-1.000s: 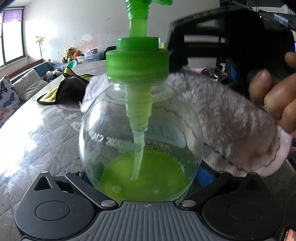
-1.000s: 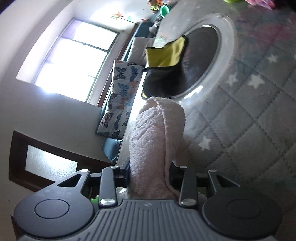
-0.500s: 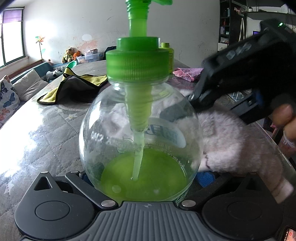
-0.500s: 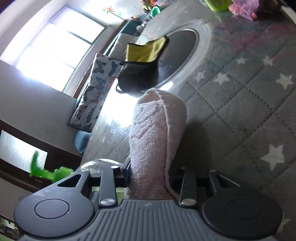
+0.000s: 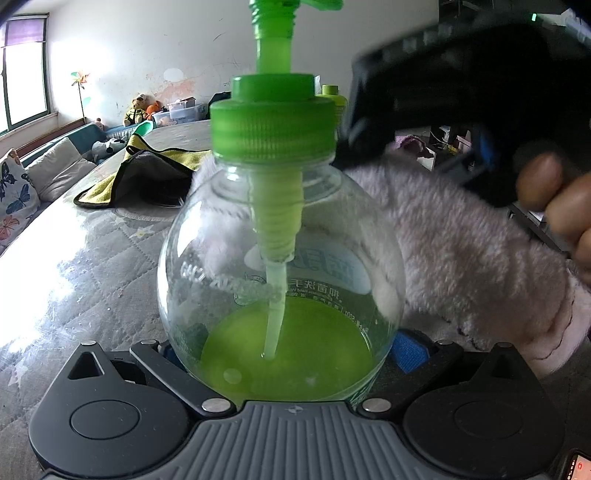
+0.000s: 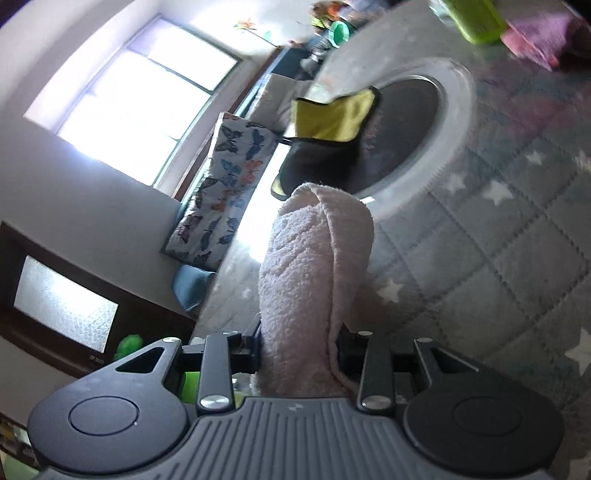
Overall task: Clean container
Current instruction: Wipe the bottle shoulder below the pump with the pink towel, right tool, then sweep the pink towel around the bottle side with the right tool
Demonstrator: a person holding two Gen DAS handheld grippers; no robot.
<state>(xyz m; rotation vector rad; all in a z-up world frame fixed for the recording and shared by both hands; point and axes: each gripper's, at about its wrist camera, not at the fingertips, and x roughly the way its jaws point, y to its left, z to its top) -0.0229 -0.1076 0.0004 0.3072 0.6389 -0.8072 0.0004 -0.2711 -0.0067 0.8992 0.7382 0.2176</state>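
Observation:
A clear round pump bottle point(image 5: 221, 295) with a green cap point(image 5: 273, 125) and green liquid at the bottom stands upright between the fingers of my left gripper point(image 5: 284, 354), which is shut on it. My right gripper point(image 6: 299, 350) is shut on a rolled pale pink towel point(image 6: 314, 266). In the left wrist view the towel point(image 5: 454, 236) lies against the bottle's far right shoulder and wraps behind it, with the right gripper's black body point(image 5: 461, 85) and a hand above it.
The bottle stands on a grey quilted table cover point(image 5: 92, 266) with stars. A yellow and black cloth point(image 5: 147, 173) lies on a round glass turntable point(image 6: 454, 122) further back. A second green bottle point(image 6: 476, 18) and a pink cloth point(image 6: 535, 33) lie beyond.
The right gripper with the towel dropped low beside the bottle half a second ago, then rose again and now presses the towel on the upper right shoulder. The bottle has not moved.

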